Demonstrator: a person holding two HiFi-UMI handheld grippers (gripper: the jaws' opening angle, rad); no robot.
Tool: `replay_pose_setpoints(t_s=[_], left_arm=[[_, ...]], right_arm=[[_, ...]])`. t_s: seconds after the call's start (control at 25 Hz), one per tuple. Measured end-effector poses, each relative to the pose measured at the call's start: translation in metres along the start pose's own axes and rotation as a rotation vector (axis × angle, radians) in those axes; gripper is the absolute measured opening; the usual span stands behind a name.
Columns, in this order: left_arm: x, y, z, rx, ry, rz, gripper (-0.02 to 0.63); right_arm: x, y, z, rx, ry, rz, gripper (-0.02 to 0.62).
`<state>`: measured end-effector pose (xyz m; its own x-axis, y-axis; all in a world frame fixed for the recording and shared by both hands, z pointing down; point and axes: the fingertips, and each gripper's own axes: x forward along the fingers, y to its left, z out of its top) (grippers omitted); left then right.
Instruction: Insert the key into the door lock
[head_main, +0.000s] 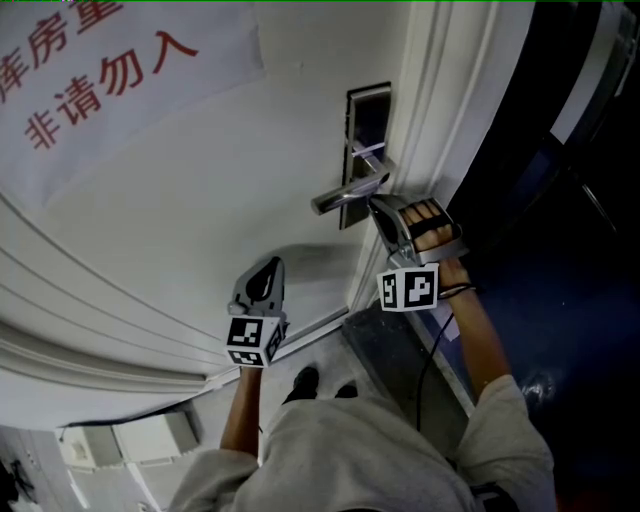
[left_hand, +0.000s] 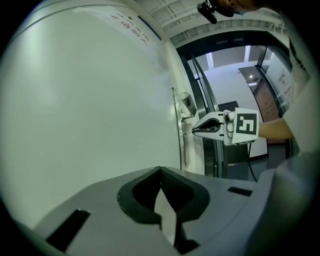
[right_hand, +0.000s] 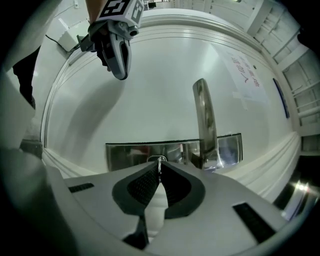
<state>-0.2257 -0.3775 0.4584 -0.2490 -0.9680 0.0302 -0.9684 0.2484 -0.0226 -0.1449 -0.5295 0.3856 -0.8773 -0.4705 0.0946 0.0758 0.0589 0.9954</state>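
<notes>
My right gripper (right_hand: 159, 168) is shut on a small metal key (right_hand: 159, 162). The key's tip sits at the keyhole in the steel lock plate (right_hand: 130, 154), beside the lever handle (right_hand: 204, 117). In the head view that gripper (head_main: 379, 206) is right under the handle (head_main: 345, 194) on the white door (head_main: 200, 200). From the left gripper view the key (left_hand: 192, 131) pokes out of the right gripper (left_hand: 196, 130) toward the door edge. My left gripper (left_hand: 160, 171) is shut with nothing in it and hangs close to the door face (head_main: 271, 264), to the left of the lock.
A paper notice with red characters (head_main: 95, 70) is stuck on the door's upper left. The door frame (head_main: 450, 110) runs beside the lock, with a dark opening to its right. A white box (head_main: 130, 440) and the person's shoes (head_main: 305, 382) are on the floor.
</notes>
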Motion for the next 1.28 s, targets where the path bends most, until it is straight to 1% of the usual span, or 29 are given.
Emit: replay_pose_setpoints(t_s=[0.64,0.72,0.8,1.04,1.12,1.16,1.24,1.28], left_arm=[[-0.006,0.012,-0.004,-0.008,0.011,0.028,0.017],[-0.006,0.015,-0.008,-0.011,0.031,0.030,0.017],[-0.005,0.013,-0.015,-0.019,0.056,0.023,0.017],[0.000,0.005,-0.010,-0.015,0.046,-0.004,0.018],[0.001,0.004,-0.004,-0.003,0.026,-0.007,0.018],[0.002,0.003,-0.002,0.002,0.018,-0.008,0.017],[0.002,0.001,0.000,0.004,0.013,-0.010,0.017],[0.002,0.001,0.000,0.003,0.013,-0.012,0.018]], right_arm=[[0.025,0.000,-0.001,0.017,0.008,-0.037,0.029],[0.025,0.000,-0.001,0.019,0.007,-0.041,0.029],[0.025,0.000,0.000,0.017,0.008,-0.040,0.029],[0.025,0.001,0.000,0.005,0.011,-0.050,0.029],[0.025,0.003,0.000,0.010,0.007,-0.032,0.029],[0.025,0.007,0.001,0.016,0.004,-0.011,0.041],[0.024,0.015,0.001,0.034,0.001,0.037,0.123],[0.024,0.018,0.001,0.042,0.003,0.053,0.150]])
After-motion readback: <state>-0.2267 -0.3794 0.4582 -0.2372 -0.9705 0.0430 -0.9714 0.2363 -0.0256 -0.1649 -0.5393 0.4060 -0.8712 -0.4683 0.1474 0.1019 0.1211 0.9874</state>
